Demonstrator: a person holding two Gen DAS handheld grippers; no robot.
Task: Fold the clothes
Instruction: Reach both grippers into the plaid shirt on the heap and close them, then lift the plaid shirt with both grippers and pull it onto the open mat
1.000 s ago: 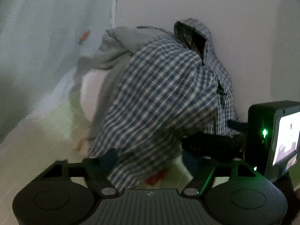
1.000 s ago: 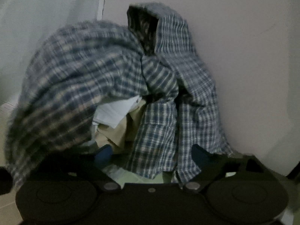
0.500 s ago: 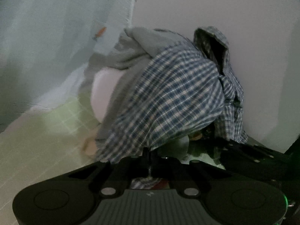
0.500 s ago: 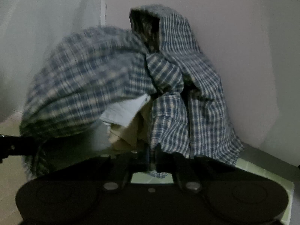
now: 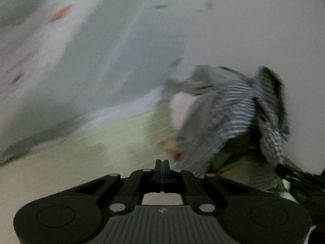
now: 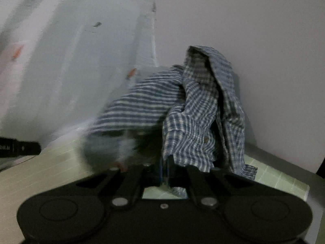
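Note:
A blue and white plaid shirt (image 6: 195,109) is draped over a pile of clothes in the corner, against the wall. It shows blurred at the right of the left wrist view (image 5: 237,118), with a grey garment (image 5: 195,77) behind it. My left gripper (image 5: 162,163) is shut with nothing between its fingers, off to the left of the pile. My right gripper (image 6: 165,168) is shut on the shirt's lower hem, and cloth hangs between and below its fingers.
The pile lies on a pale green checked sheet (image 5: 113,140). Grey walls (image 6: 81,61) meet in the corner behind the pile. The left gripper's body (image 6: 18,147) pokes in at the left of the right wrist view.
Both grippers closed from open. The left gripper swung away to the left with no cloth in it. The right gripper has pulled back with the shirt hem in its fingers.

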